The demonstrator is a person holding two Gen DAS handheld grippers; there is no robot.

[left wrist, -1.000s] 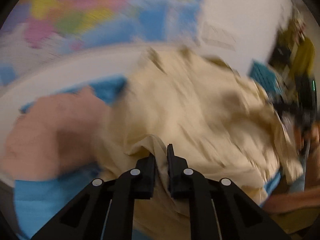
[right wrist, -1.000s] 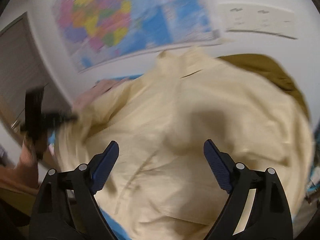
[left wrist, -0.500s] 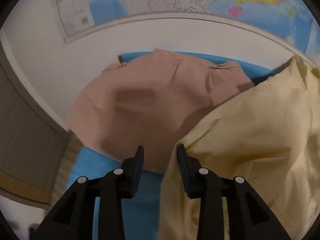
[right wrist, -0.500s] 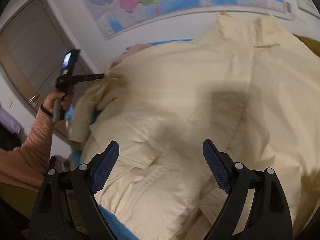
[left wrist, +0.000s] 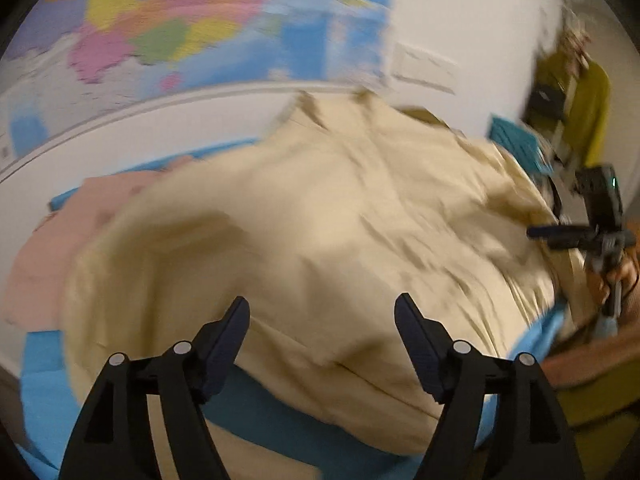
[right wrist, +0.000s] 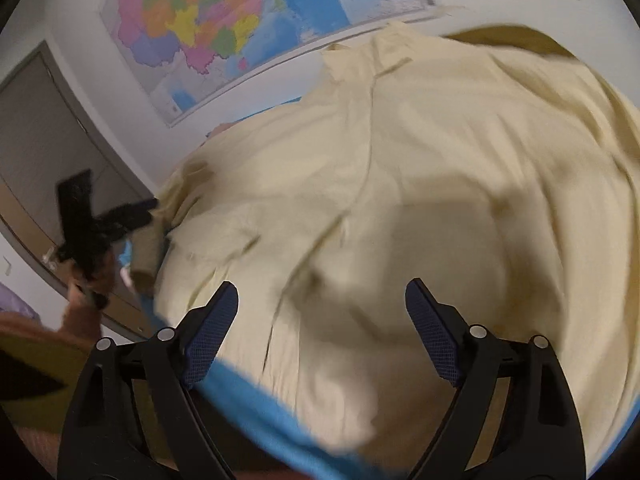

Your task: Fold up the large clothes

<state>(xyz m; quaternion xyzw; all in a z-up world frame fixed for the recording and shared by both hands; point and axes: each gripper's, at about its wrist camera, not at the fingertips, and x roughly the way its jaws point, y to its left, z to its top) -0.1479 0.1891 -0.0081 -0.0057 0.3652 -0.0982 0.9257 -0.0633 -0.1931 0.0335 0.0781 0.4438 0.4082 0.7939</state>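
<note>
From my left wrist view, my left gripper (left wrist: 322, 316) has its jaws spread wide with nothing between them, hovering above the near edge of the cream shirt (left wrist: 320, 232). The shirt lies spread over the blue table (left wrist: 280, 424), its collar pointing toward the far wall. A pink garment (left wrist: 52, 252) lies to the left on the same blue surface, with the cream shirt's edge overlapping it. On the wall behind hangs a coloured map (left wrist: 180, 28). At the right edge I see my right gripper (left wrist: 600, 232) from the side, held in my hand beside the shirt's right edge; the view is blurred.

From my right wrist view, my right gripper (right wrist: 322, 304) also has its jaws wide apart and empty, above the shirt's (right wrist: 400, 200) lower front. The cream cloth fills most of this view, the collar at the top near the map (right wrist: 224, 28) and a strip of the blue table (right wrist: 256, 404) showing at the near edge. On the left, my left gripper (right wrist: 92, 220) is by the shirt's sleeve, but it is too blurred to tell whether it touches the cloth.
</note>
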